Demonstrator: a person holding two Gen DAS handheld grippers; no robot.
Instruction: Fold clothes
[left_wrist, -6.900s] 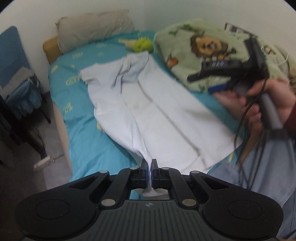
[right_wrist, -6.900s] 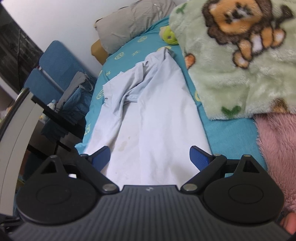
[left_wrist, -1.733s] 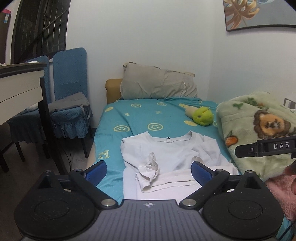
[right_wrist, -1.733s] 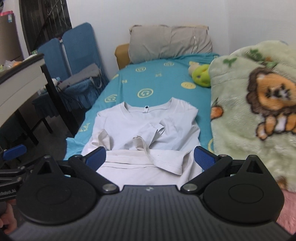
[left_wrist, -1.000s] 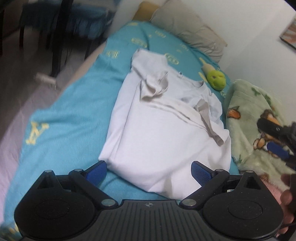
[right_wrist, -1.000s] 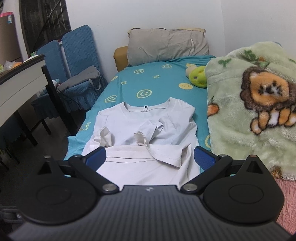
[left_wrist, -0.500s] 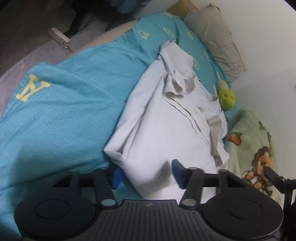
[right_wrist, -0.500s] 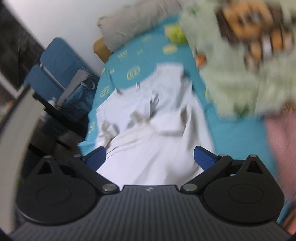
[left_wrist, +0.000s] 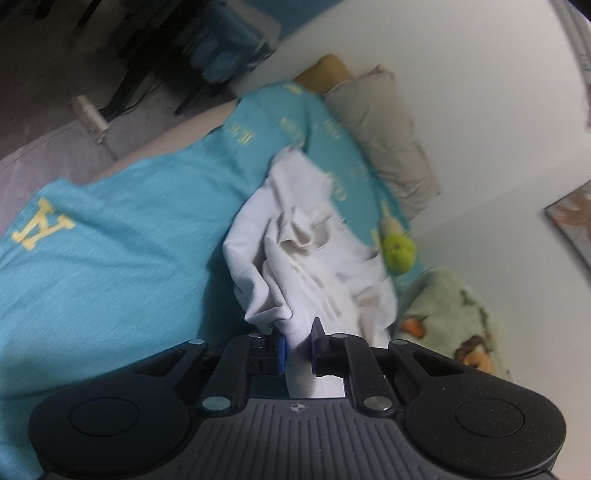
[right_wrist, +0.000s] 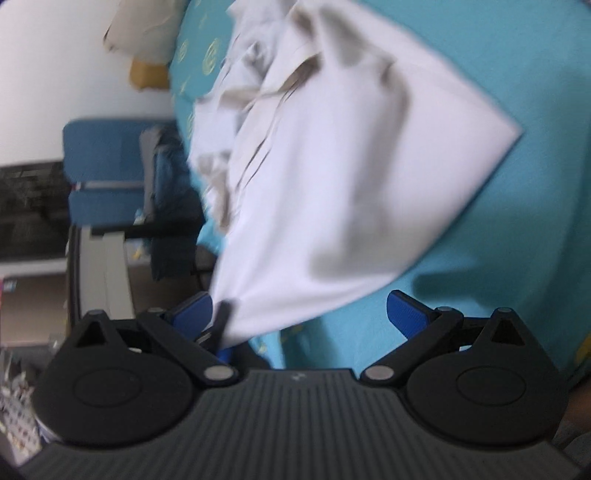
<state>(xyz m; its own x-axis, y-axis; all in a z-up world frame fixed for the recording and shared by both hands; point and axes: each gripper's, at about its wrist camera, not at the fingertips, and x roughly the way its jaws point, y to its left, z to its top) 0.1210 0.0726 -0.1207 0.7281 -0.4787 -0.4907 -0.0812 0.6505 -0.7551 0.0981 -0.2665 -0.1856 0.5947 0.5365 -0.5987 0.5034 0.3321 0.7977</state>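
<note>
A white shirt (left_wrist: 306, 258), partly folded, lies on the teal bed sheet (left_wrist: 110, 258). My left gripper (left_wrist: 298, 347) has its jaws closing on the shirt's near left corner, and the cloth fills the narrow gap between the pads and bunches up above them. My right gripper (right_wrist: 299, 314) is open, rolled far onto its side, low over the near edge of the shirt (right_wrist: 332, 166). That edge lies between its blue fingertips (right_wrist: 406, 314) without touching them. The right wrist view is blurred.
A beige pillow (left_wrist: 388, 129) and a green plush toy (left_wrist: 399, 254) lie at the head of the bed. A lion-print blanket (left_wrist: 454, 314) sits to the shirt's right. Blue chairs (right_wrist: 103, 166) and a desk (right_wrist: 103, 266) stand beside the bed, with a power strip (left_wrist: 90, 114) on the floor.
The left jaws have come together on the shirt's near corner, which now puckers upward. The right gripper has rolled sideways and dropped close to the shirt, still open.
</note>
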